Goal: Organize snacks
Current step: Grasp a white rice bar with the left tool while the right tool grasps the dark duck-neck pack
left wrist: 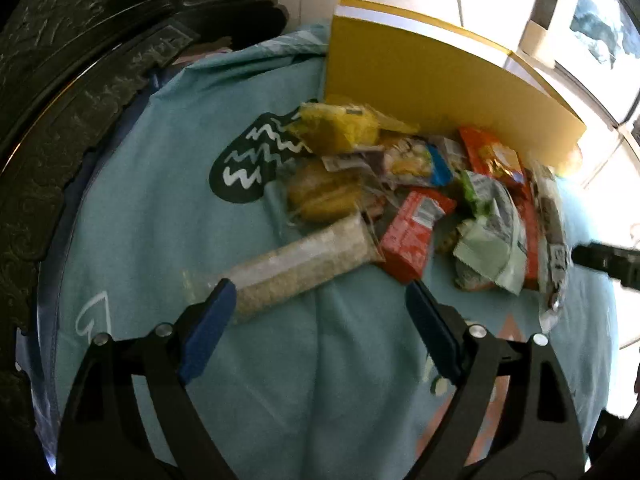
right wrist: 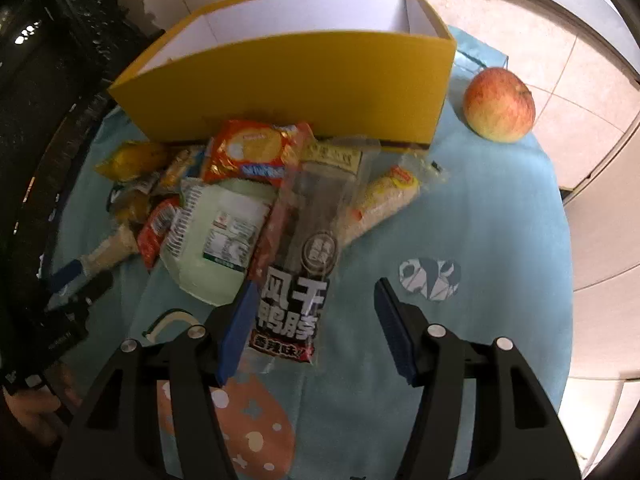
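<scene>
A pile of wrapped snacks lies on the teal cloth in front of a yellow box (right wrist: 320, 84) whose white inside shows nothing in it. My left gripper (left wrist: 320, 292) is open just above the cloth. Its left pad sits by the near end of a long clear pack of beige grain bar (left wrist: 296, 264), and a red pack (left wrist: 408, 240) lies just beyond its right pad. My right gripper (right wrist: 316, 286) is open over a long clear pack with black lettering (right wrist: 304, 280). That pack lies between the pads, close to the left one and apart from the right one.
An apple (right wrist: 499, 106) sits on the cloth right of the box. A pale green pack (right wrist: 216, 236) and an orange biscuit pack (right wrist: 252, 152) lie in the pile. Dark carved furniture (left wrist: 60, 80) stands to the left. Tiled floor surrounds the round table.
</scene>
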`<state>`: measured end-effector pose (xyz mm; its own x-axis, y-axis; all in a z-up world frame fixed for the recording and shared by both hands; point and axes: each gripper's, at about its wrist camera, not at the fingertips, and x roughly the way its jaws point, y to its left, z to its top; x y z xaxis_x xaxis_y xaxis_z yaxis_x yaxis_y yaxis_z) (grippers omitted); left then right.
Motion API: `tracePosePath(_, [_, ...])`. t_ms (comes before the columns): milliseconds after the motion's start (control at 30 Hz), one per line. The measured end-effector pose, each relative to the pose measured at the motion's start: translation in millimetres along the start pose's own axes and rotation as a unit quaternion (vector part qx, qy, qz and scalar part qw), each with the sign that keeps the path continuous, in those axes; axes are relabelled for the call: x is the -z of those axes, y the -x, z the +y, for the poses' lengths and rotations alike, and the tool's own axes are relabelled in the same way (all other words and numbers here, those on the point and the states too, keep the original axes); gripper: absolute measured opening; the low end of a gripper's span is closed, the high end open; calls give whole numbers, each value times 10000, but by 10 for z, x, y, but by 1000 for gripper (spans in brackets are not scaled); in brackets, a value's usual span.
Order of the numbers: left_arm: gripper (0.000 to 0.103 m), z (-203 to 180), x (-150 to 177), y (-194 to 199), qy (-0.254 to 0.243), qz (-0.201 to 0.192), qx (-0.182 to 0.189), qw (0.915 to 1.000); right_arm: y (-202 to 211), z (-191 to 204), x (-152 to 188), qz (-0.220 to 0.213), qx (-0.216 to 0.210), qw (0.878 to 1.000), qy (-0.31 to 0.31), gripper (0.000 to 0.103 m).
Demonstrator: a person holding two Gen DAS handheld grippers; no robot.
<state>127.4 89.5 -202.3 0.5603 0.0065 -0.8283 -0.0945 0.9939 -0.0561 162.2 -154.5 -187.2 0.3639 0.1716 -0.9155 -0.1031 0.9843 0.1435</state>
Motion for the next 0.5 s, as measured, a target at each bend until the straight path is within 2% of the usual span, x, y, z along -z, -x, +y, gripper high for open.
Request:
tracePosePath(167, [90, 4, -123, -169, -51, -38, -340, 9994, -57, 42, 13, 55, 54, 10000, 55, 61])
tracePosePath(333, [89, 41, -115, -366, -209, 155, -388, 9989, -125, 122, 11, -15, 159, 9996, 248, 61])
tracePosePath(400, [81, -38, -65, -421, -539, 219, -331, 9978, -182, 162, -9, 7, 187, 9993, 326, 61])
tracePosePath(433, [69, -62, -38, -443, -613, 288, -268, 9973, -220, 188, -12, 32, 207, 9991, 374, 61])
tracePosePath(467, [55, -78, -8, -415, -600, 254, -55, 9979, -262, 211, -12, 73, 233, 9988, 422, 61])
tracePosePath(500, [50, -126, 6, -387, -684, 256, -52, 9973, -319, 234, -2, 147, 251, 9983, 510, 61])
